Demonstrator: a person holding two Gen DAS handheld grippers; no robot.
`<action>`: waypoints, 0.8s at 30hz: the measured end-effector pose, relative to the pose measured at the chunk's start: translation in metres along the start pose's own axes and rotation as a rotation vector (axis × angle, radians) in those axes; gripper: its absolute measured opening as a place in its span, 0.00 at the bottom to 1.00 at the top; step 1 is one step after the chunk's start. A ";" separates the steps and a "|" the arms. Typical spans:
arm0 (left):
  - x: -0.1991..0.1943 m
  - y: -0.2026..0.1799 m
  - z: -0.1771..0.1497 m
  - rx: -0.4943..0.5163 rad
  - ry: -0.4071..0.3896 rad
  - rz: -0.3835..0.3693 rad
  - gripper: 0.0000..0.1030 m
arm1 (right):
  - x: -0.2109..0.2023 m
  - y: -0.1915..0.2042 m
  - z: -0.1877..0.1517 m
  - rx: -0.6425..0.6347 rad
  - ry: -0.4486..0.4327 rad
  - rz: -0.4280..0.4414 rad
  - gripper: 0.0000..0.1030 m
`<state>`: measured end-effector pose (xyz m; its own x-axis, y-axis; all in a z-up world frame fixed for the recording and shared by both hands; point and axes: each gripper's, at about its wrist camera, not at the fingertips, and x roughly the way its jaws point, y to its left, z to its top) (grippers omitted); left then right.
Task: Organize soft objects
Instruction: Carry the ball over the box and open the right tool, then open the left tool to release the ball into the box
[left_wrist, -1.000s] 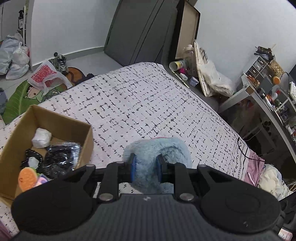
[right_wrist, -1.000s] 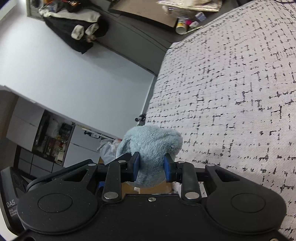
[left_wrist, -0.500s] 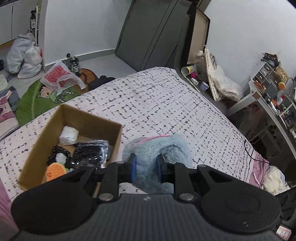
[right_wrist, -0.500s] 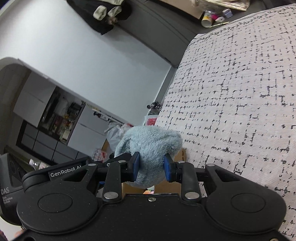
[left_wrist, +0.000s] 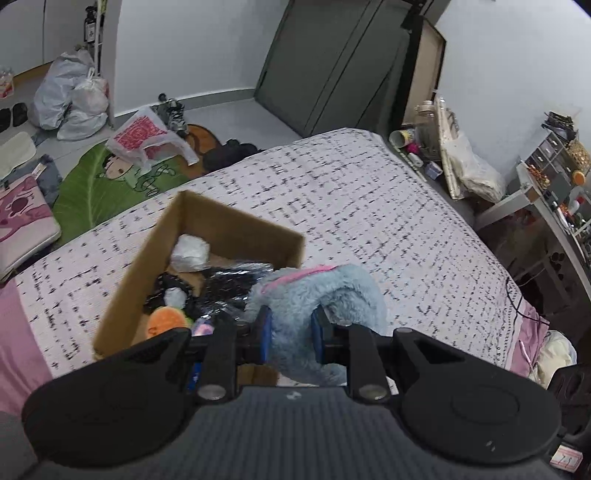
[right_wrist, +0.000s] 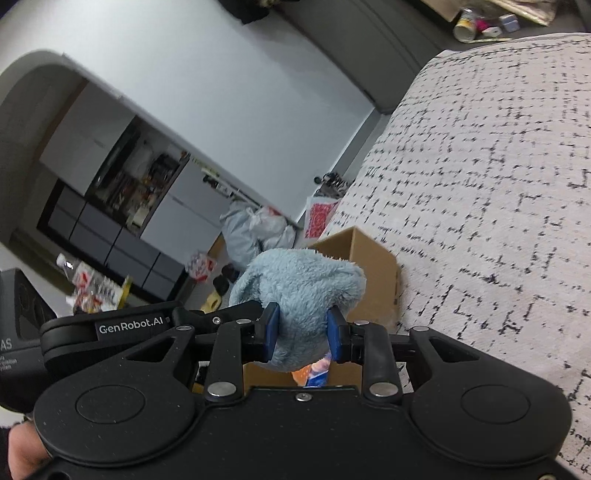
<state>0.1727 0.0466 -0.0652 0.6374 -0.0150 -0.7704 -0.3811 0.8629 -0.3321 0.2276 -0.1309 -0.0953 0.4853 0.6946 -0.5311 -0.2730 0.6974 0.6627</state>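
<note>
A fluffy light-blue plush toy (left_wrist: 325, 295) with a pink trim hangs between both hands. My left gripper (left_wrist: 290, 334) is shut on one end of it. My right gripper (right_wrist: 302, 334) is shut on the other end, where the blue plush toy (right_wrist: 299, 288) bulges above the pads. An open cardboard box (left_wrist: 236, 225) sits on the bed just ahead and left of the toy; the same cardboard box (right_wrist: 369, 258) shows behind the toy in the right wrist view. Inside lie a white bundle (left_wrist: 190, 253), a black shiny item (left_wrist: 225, 288) and an orange soft piece (left_wrist: 166, 321).
The bed (left_wrist: 369, 221) has a white cover with black dashes and runs off to the right. On the floor to the left lie a green leaf mat (left_wrist: 96, 184), plastic bags (left_wrist: 70, 96) and a pink cushion (left_wrist: 22, 218). A cluttered desk (left_wrist: 554, 192) stands at right.
Both grippers carried the plush toy to the left, so the cardboard box has come closer and now lies right beside and partly under the toy. The right wrist view has rolled.
</note>
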 end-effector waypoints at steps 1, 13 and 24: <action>0.001 0.005 0.000 -0.005 0.008 0.006 0.20 | 0.004 0.002 -0.002 -0.011 0.010 -0.002 0.26; 0.007 0.040 0.003 -0.023 0.046 0.061 0.25 | 0.005 0.001 -0.010 -0.021 0.004 -0.043 0.45; 0.000 0.032 0.008 0.052 0.062 0.030 0.45 | -0.040 -0.011 -0.017 0.031 -0.053 -0.127 0.48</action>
<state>0.1660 0.0784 -0.0718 0.5826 -0.0188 -0.8125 -0.3629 0.8885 -0.2808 0.1968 -0.1635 -0.0900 0.5574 0.5899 -0.5841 -0.1806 0.7729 0.6083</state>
